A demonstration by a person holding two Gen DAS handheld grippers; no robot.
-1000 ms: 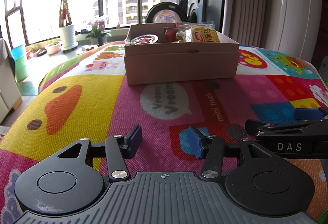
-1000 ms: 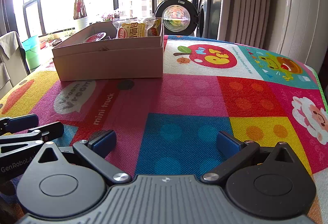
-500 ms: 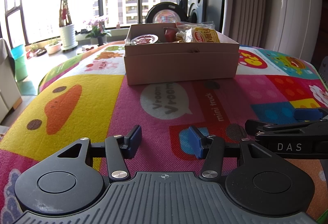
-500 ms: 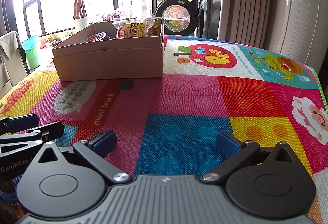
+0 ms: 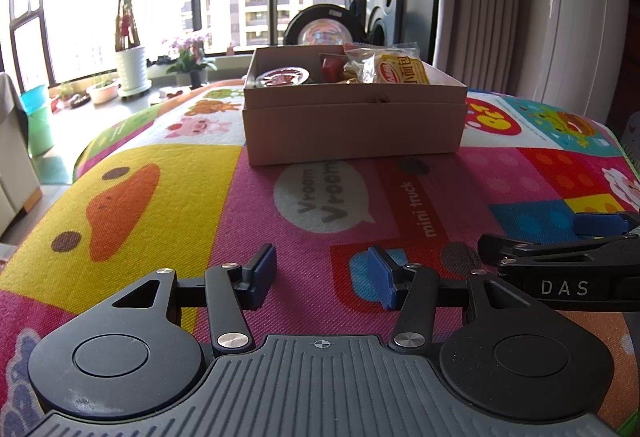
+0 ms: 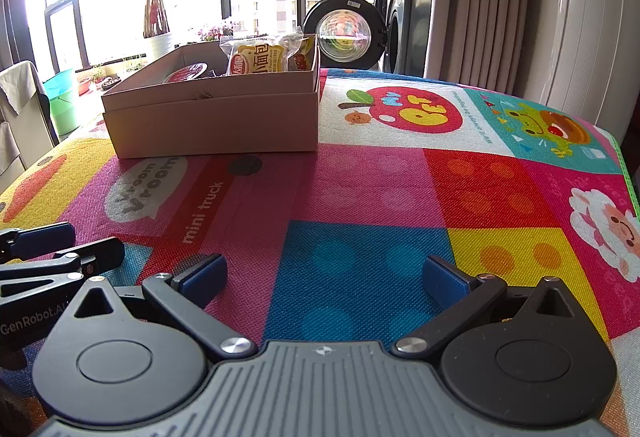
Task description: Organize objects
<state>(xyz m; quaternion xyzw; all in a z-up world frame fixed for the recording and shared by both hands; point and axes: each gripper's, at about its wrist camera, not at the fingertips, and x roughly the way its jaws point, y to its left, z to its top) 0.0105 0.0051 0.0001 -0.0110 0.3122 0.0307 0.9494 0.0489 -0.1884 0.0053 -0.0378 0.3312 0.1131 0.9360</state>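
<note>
Nothing had moved since the earlier frames: the left gripper (image 5: 322, 277) and right gripper (image 6: 324, 277) rested empty, jaws apart, on the mat (image 6: 360, 189); the snack-filled cardboard box (image 5: 354, 125) sat beyond

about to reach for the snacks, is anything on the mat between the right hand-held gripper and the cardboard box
Nothing visible: only bare mat lies between the right hand-held gripper and the cardboard box.

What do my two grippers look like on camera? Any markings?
Both match: black linkage arms with silver pivots, round black discs, a ribbed grey base and blue pads. The left gripper reads "GenRobot.AI" on its side; the right gripper reads "DAS". No cables or sleeves show.
</note>
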